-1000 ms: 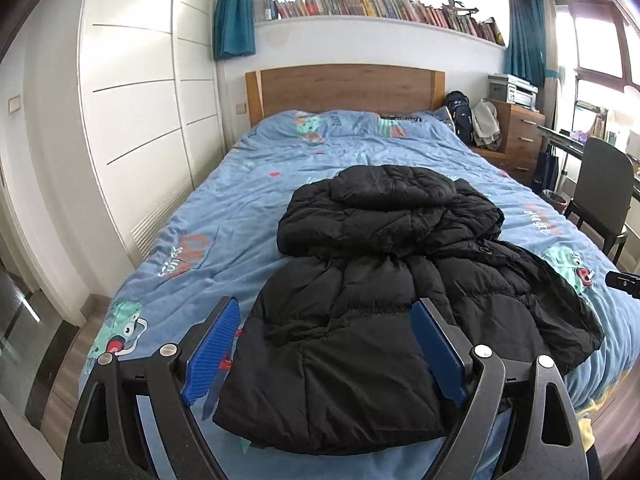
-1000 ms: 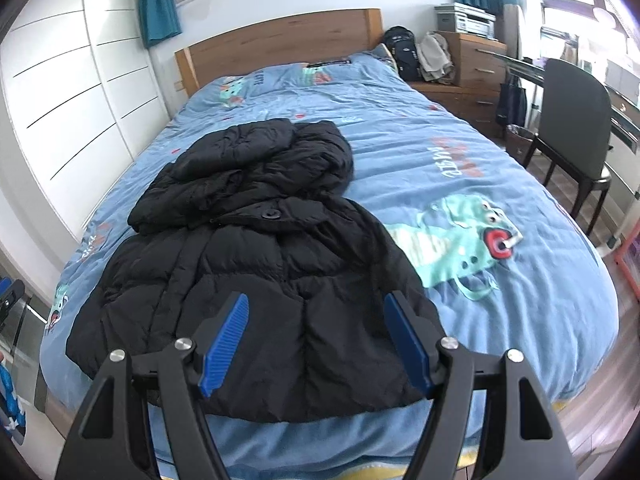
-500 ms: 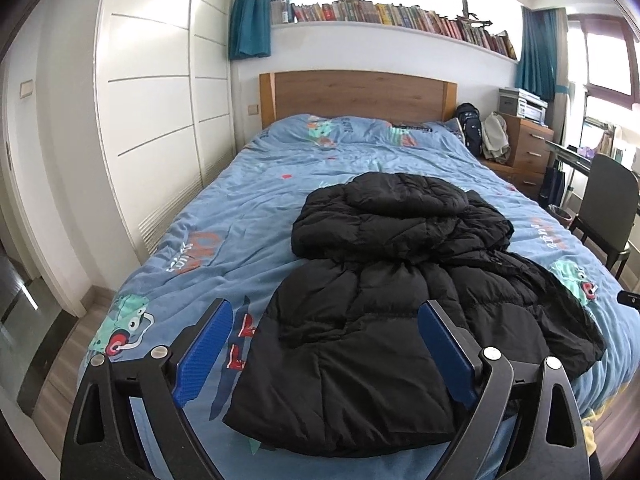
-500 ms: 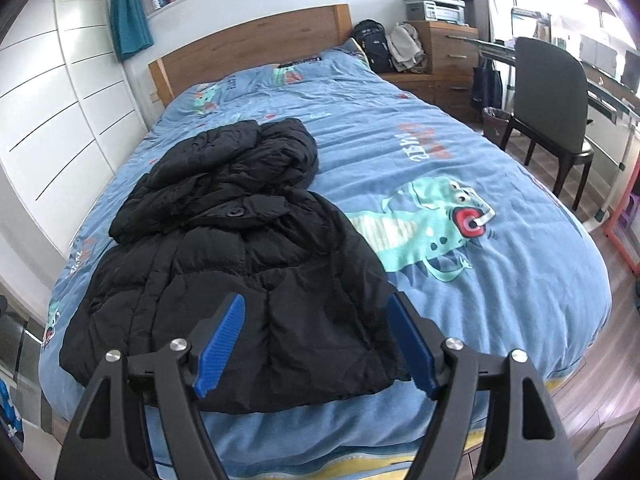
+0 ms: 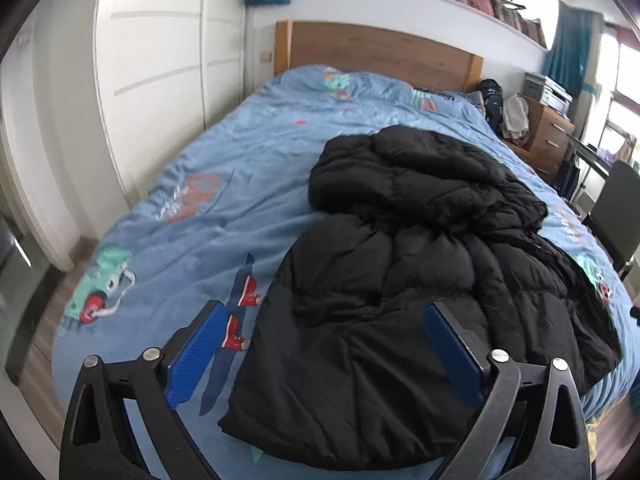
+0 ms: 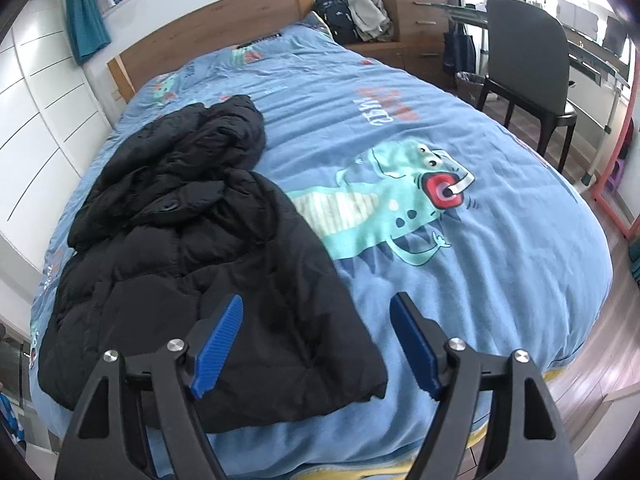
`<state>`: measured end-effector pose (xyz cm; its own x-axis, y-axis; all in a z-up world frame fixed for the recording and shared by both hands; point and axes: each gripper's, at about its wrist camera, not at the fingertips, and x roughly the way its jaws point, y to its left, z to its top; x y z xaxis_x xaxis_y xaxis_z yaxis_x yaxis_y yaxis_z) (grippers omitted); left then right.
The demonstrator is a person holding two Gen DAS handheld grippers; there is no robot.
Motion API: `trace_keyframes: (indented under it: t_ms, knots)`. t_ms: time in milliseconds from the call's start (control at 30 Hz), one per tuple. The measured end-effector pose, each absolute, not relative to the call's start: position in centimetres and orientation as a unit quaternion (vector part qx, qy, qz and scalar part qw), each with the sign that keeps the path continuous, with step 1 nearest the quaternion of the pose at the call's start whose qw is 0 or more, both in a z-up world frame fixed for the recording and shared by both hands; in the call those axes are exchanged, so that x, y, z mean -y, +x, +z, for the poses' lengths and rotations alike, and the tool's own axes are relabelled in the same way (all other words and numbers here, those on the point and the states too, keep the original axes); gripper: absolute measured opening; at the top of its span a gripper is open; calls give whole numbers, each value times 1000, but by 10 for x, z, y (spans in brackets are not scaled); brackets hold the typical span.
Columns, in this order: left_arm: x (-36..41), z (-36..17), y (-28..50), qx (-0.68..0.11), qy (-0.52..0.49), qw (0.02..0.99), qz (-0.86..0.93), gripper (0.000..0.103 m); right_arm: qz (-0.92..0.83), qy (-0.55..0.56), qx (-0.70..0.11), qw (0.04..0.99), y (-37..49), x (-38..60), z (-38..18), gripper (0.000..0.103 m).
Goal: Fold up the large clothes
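Observation:
A black puffer jacket (image 5: 420, 272) lies spread on the blue bed (image 5: 224, 184), hood toward the headboard, hem toward me. It also shows in the right wrist view (image 6: 192, 248). My left gripper (image 5: 324, 344) is open and empty, hovering above the jacket's near left hem corner. My right gripper (image 6: 316, 344) is open and empty, hovering above the jacket's near right hem corner, its right finger over the bare bed cover (image 6: 500, 260).
A white wardrobe (image 5: 152, 80) runs along the bed's left side. A wooden headboard (image 5: 376, 52) is at the far end. A dresser (image 6: 420, 28), a dark chair (image 6: 528, 64) and a desk stand to the right. Wood floor lies past the bed's foot.
Both grippers have shifted outward and tilted: the left view swung left, the right view swung right, so the jacket sits more to the side in each. Both stay open.

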<state>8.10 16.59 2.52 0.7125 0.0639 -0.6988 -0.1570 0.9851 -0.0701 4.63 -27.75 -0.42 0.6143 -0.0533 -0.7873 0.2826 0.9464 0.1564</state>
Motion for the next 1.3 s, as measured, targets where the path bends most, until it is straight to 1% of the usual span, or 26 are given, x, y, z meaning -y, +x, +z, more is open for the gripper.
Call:
trace_keyframes:
  t_ms: [167,367,433,600,767,900,1067,1200,1267,1300]
  knots:
    - [-211,-2,99,-419,-91,901,64,99,-83,135,-441,884,63,289,-16,78]
    - [-253,-46,111,-476,-164,864,29,99,-31,174,-467,866,83,302,-42,82]
    - [-261,-62,115,-492,-188,850,16,99,-21,170,-483,859,90,303,-52,83]
    - [-269,-93,122,-510,-247,823,-25,99,13,183,-506,843,104,306,-70,83]
    - [-270,-115,121,-519,-296,800,-58,99,35,224,-510,830,119,317,-85,83]
    - [-265,-125,117,-535,-308,781,-92,99,58,256,-524,810,128,323,-103,84]
    - [-256,-131,107,-547,-316,764,-130,99,114,272,-561,773,129,311,-130,84]
    - [-252,-130,103,-549,-323,755,-151,99,137,285,-563,764,123,304,-136,84]
    - [-249,-128,102,-549,-319,757,-151,95,142,292,-561,762,119,303,-135,84]
    - [-248,-129,102,-551,-316,758,-147,88,142,294,-560,761,118,302,-134,84]
